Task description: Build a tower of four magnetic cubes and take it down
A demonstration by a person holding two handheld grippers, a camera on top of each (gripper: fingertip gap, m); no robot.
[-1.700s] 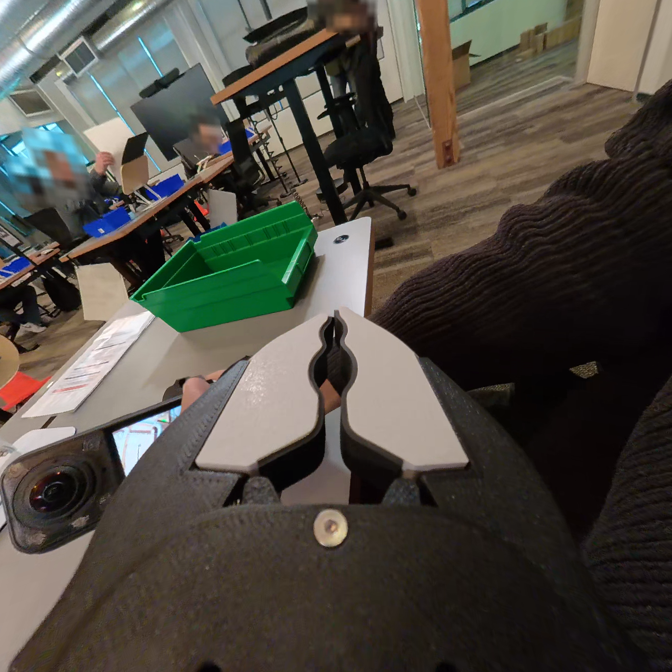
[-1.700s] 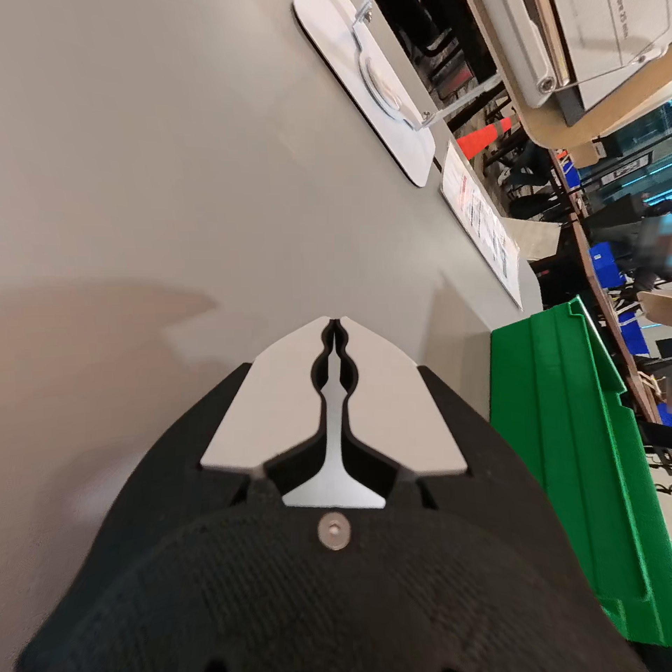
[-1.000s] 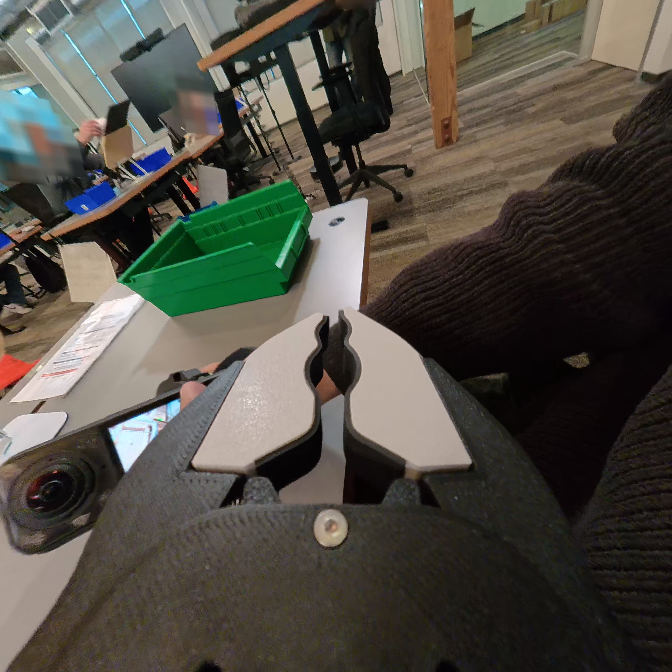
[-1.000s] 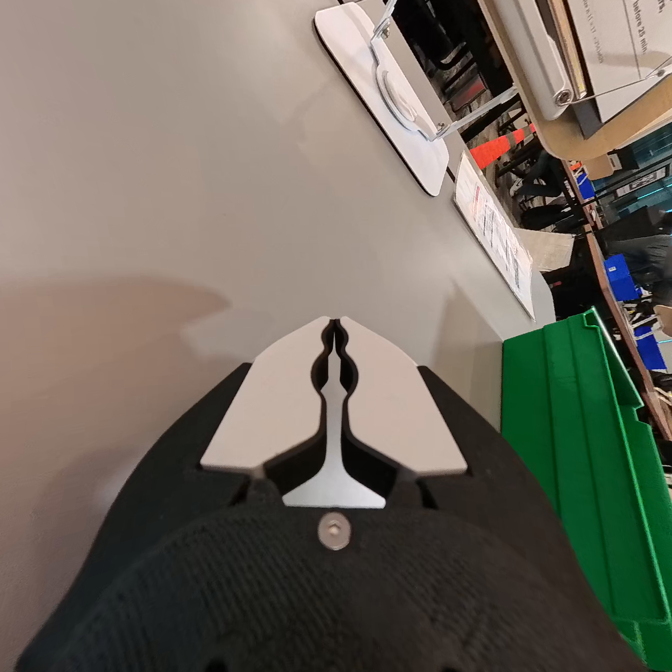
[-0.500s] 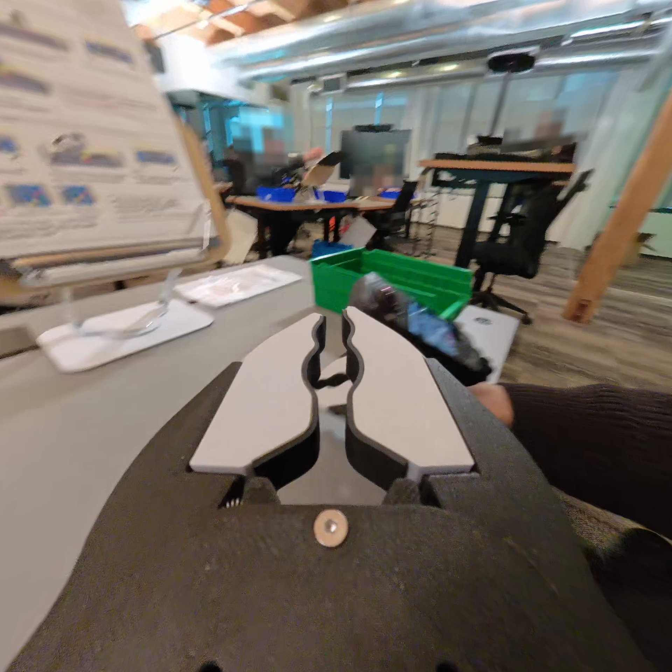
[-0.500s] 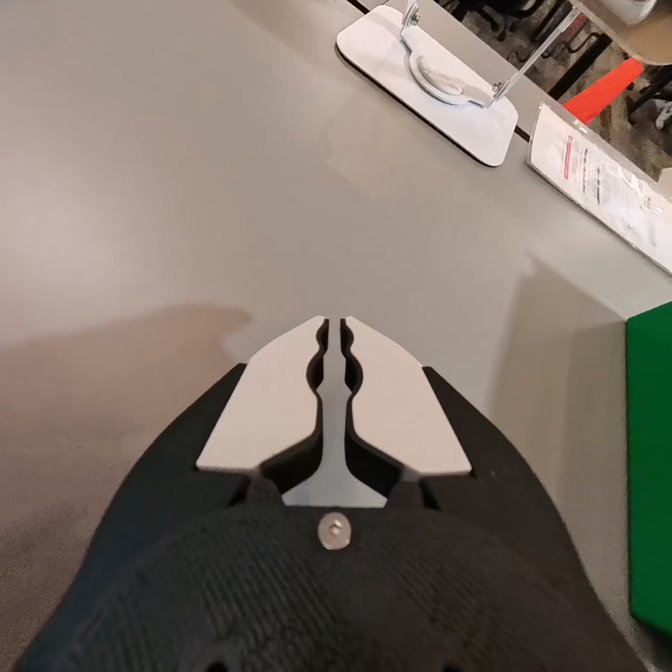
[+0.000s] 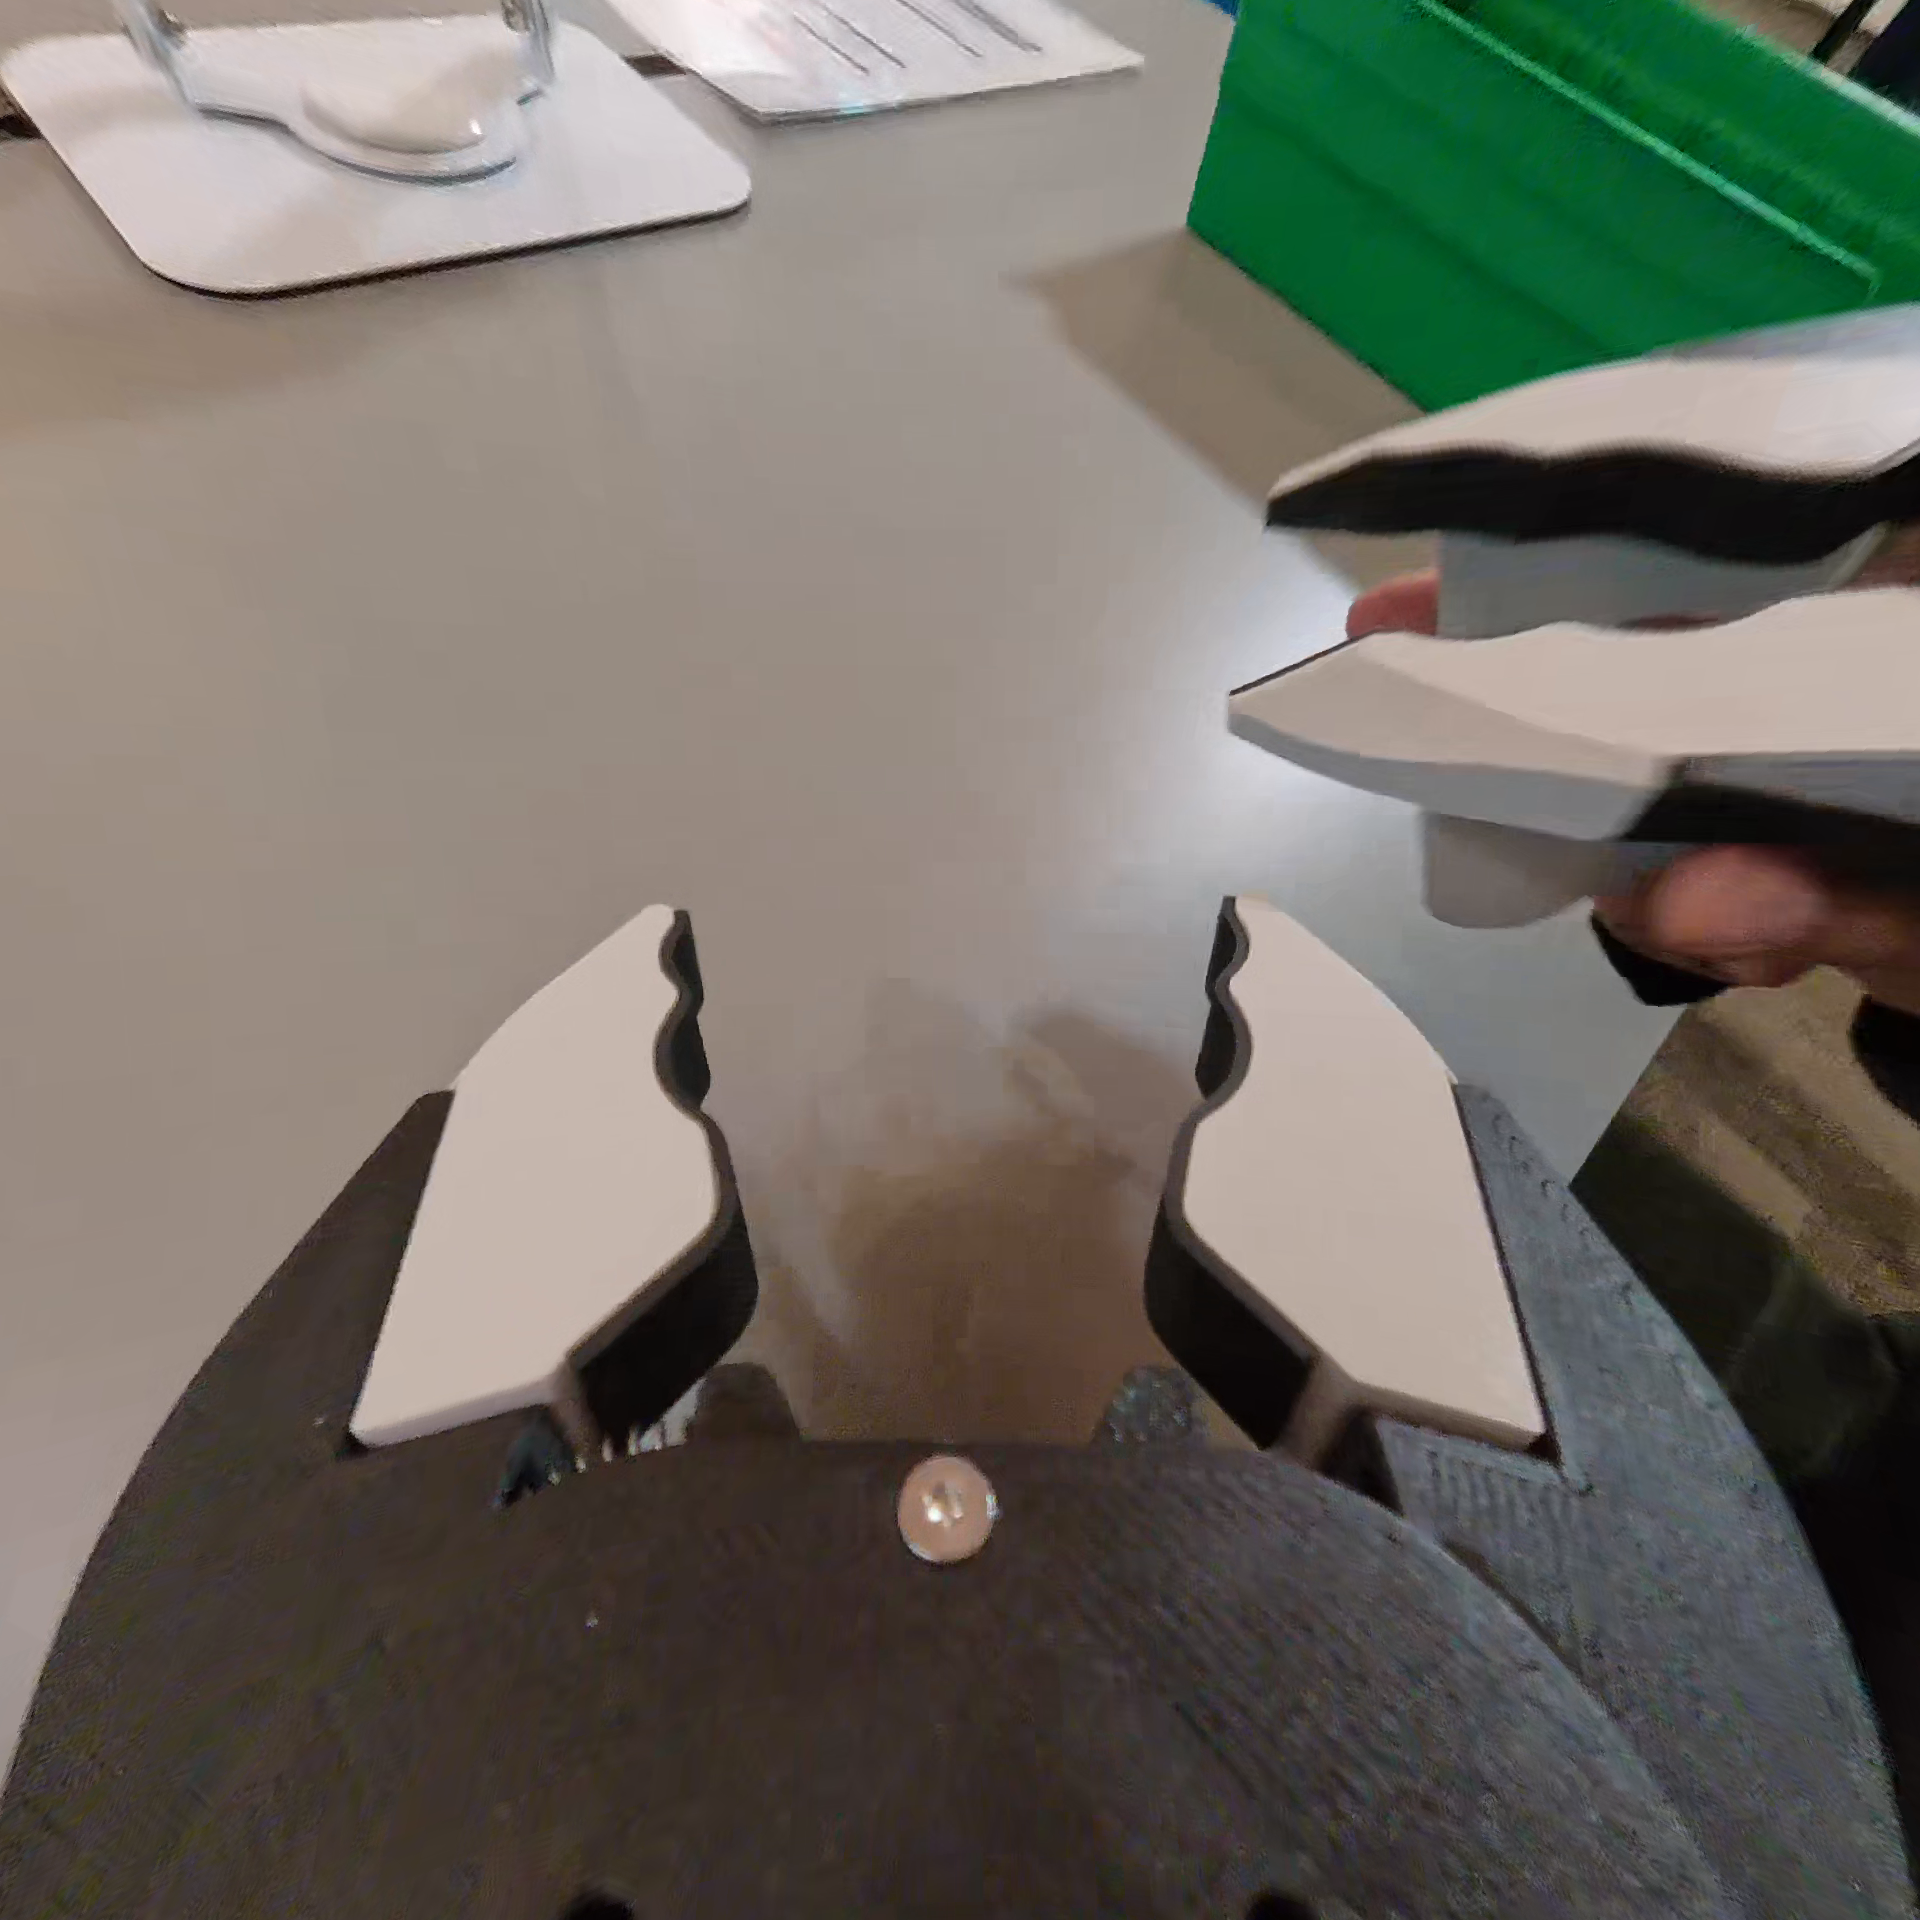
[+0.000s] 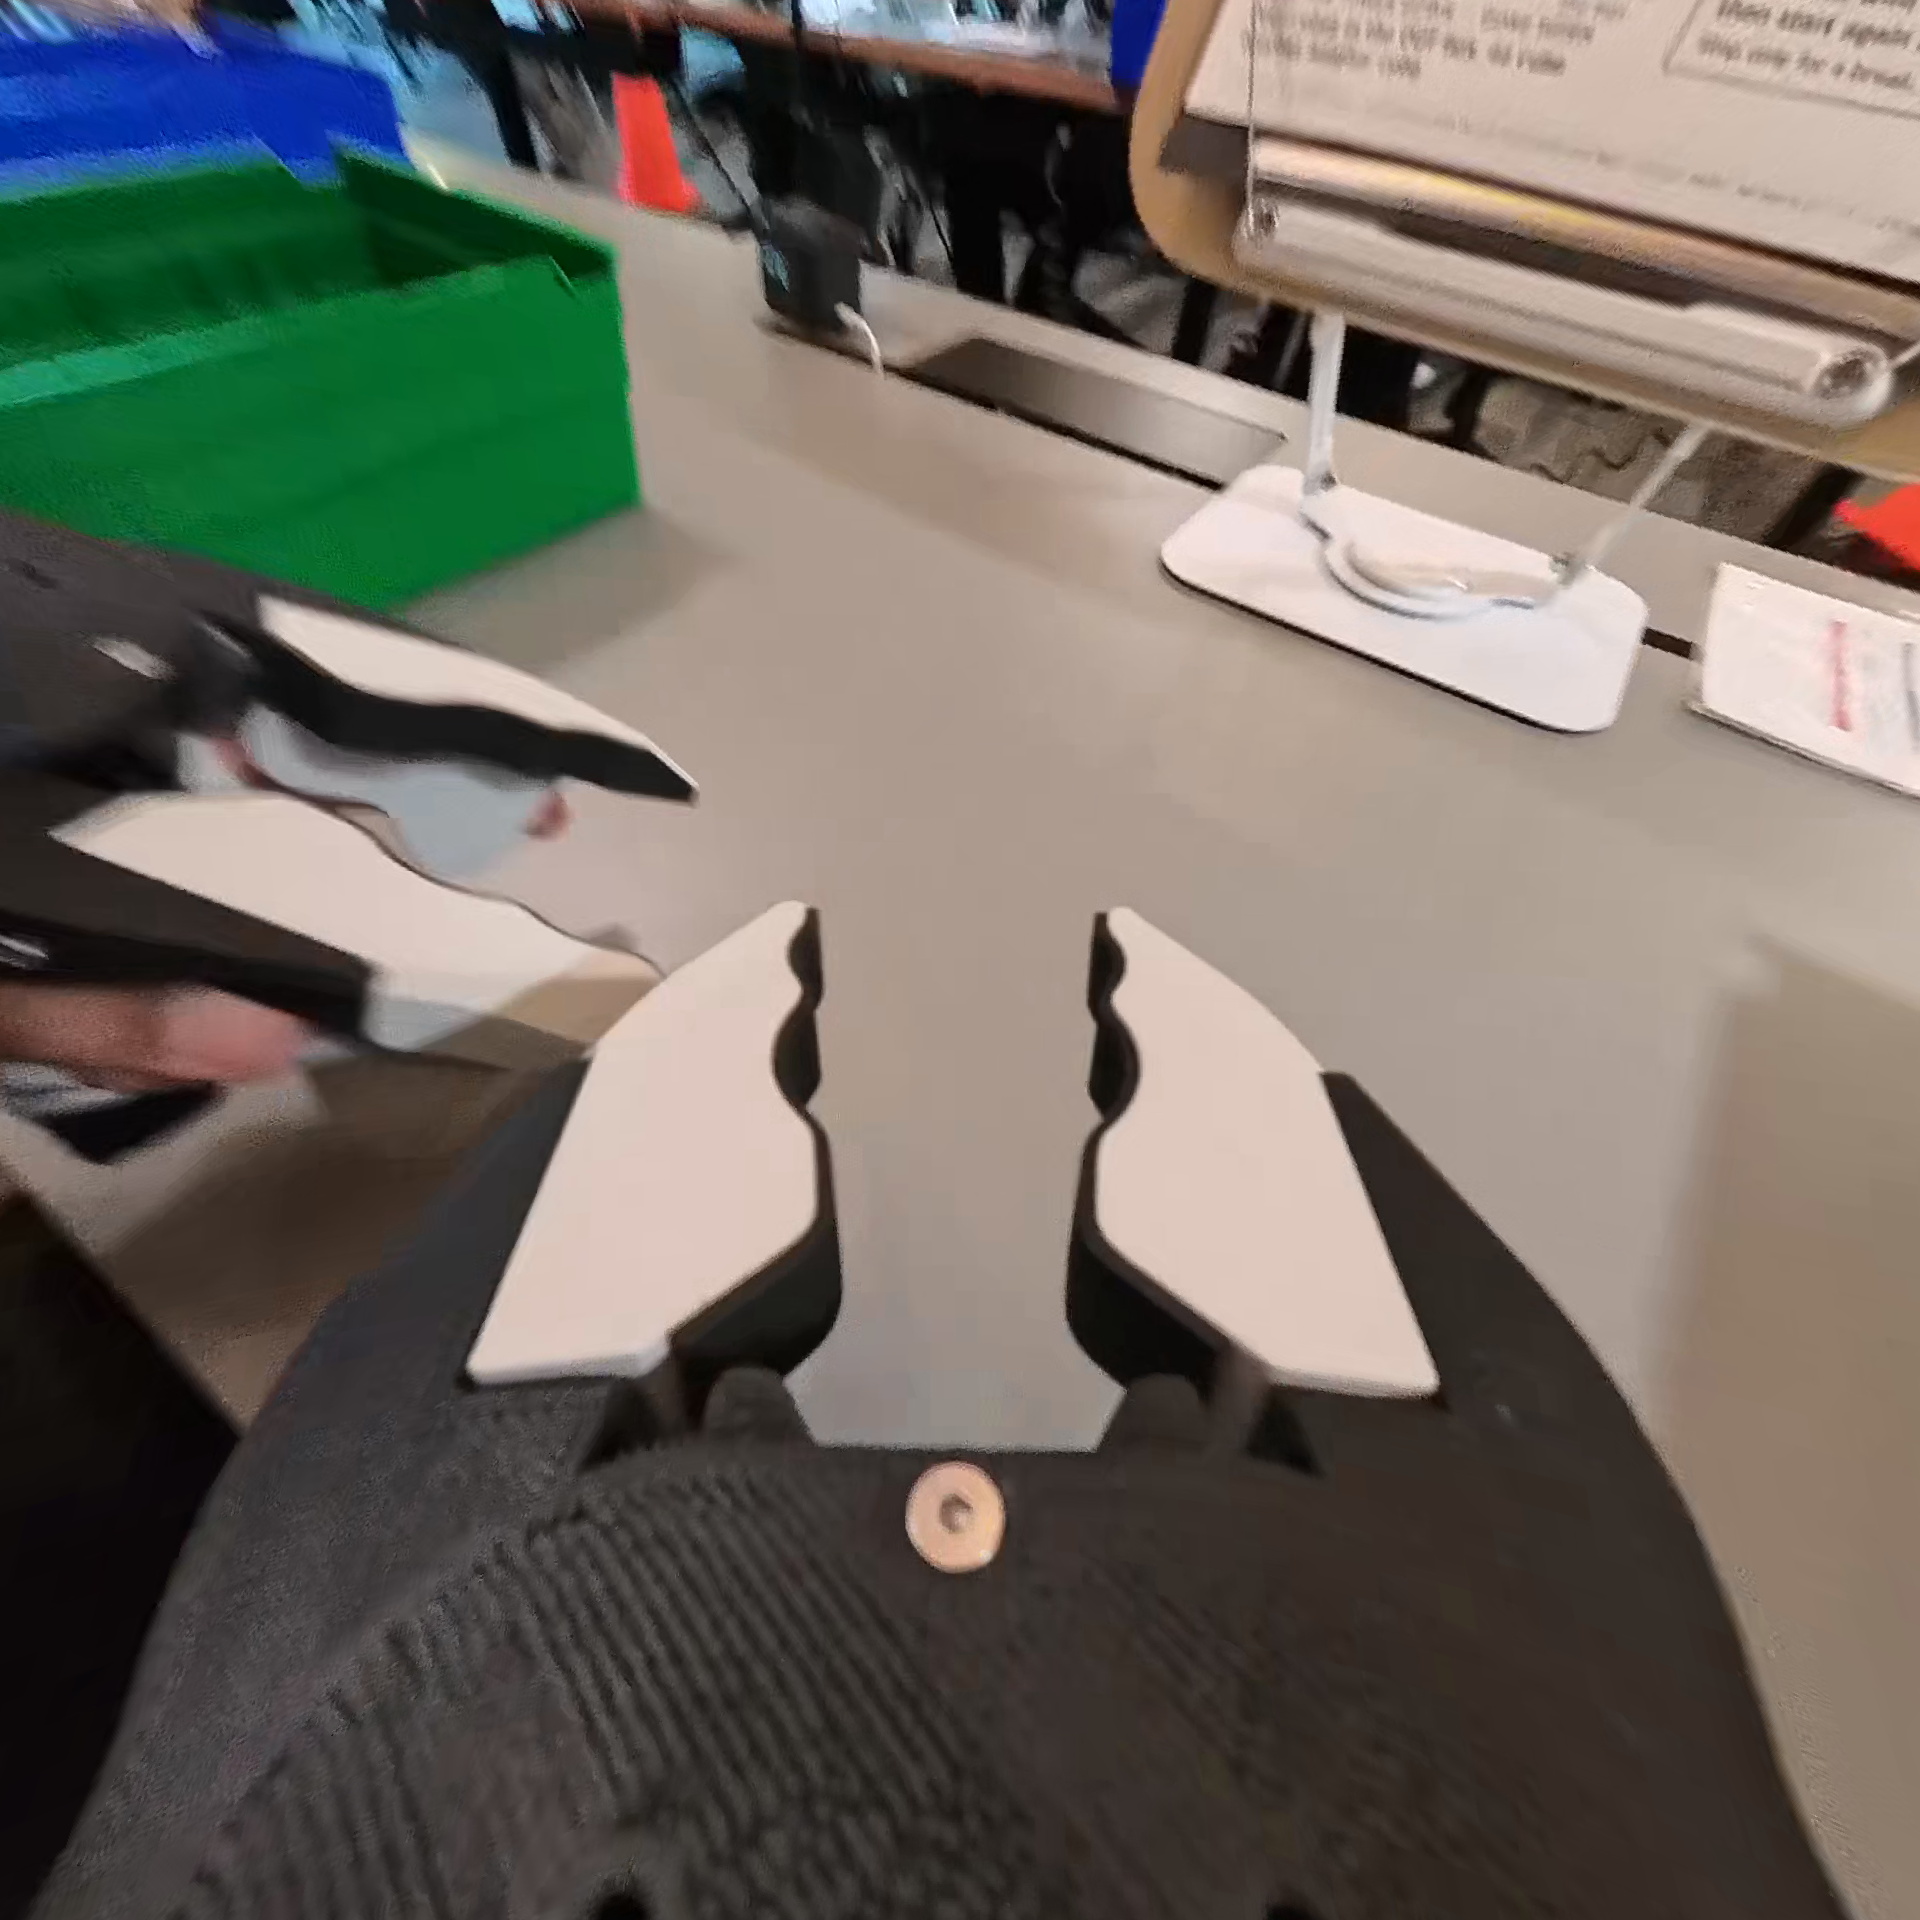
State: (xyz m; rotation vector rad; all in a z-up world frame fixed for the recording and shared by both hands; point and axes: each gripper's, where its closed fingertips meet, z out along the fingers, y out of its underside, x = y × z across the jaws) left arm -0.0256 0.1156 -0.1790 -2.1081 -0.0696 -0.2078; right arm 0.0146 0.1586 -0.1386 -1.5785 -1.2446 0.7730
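My left gripper [image 7: 948, 914] is open and empty, low over the bare grey table [image 7: 727, 571]. My right gripper [image 8: 953, 916] is also open and empty over the same table [image 8: 1039, 727]. The two grippers are close together, side by side: the right gripper [image 7: 1257, 608] shows at the right of the left wrist view with a hand behind it, and the left gripper [image 8: 665, 878] shows at the left of the right wrist view. A green bin [image 7: 1507, 208] stands beyond them; it also shows in the right wrist view [image 8: 312, 416]. Its inside is hidden.
A white stand base [image 7: 364, 187] [image 8: 1455, 623] holds up a clipboard with paper [image 8: 1558, 156]. A printed sheet [image 7: 883, 52] [image 8: 1818, 696] lies beside it. A cable slot [image 8: 1039, 384] runs along the table's far side. The table edge and floor [image 7: 1766, 1143] are at my right.
Both grippers have opened from nearly shut. The left gripper has swung from facing the room and a sleeve down to the table. The right gripper has tilted up and turned toward the stand.
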